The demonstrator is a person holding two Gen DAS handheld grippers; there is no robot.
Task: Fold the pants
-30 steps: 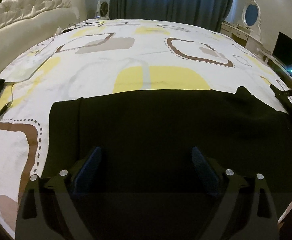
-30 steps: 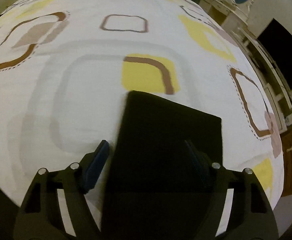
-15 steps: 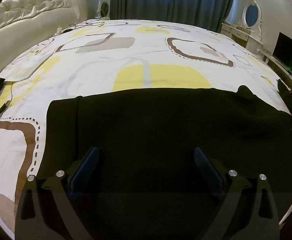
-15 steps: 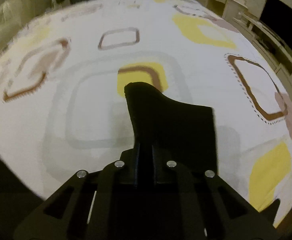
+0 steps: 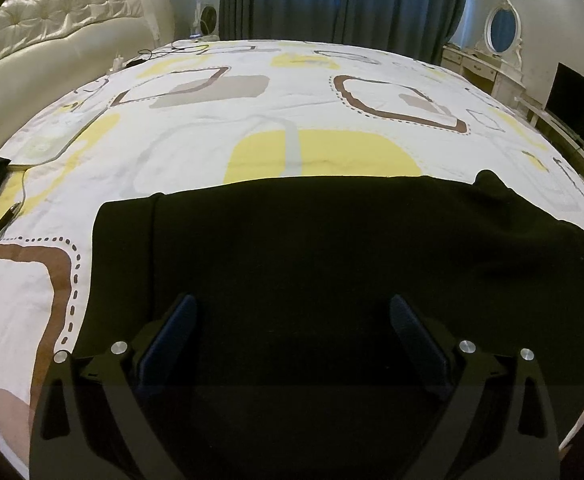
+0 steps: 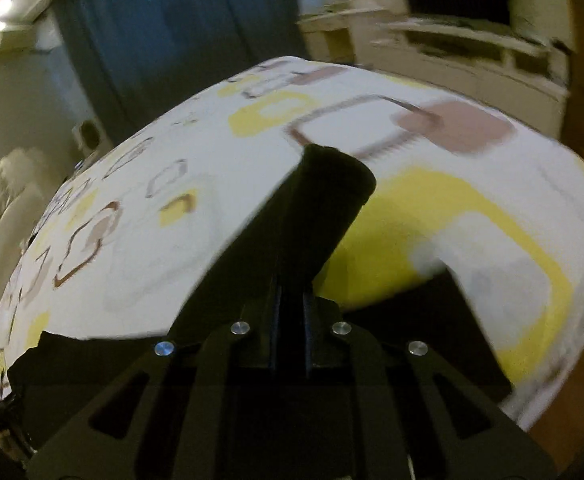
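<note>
Black pants [image 5: 332, 248]: spread flat along near edge of patterned bedspread [image 5: 251, 112]; one end lifted. Right gripper [image 6: 289, 304]: clamped on that raised end, fabric standing up. Left gripper [image 5: 292, 320]: jaws wide apart above pants, holding nothing.

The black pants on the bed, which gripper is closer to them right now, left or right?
Right. The right gripper is shut on an end of the black pants, lifting it off the bed. The left gripper is open above them, pads apart, gripping nothing.
</note>
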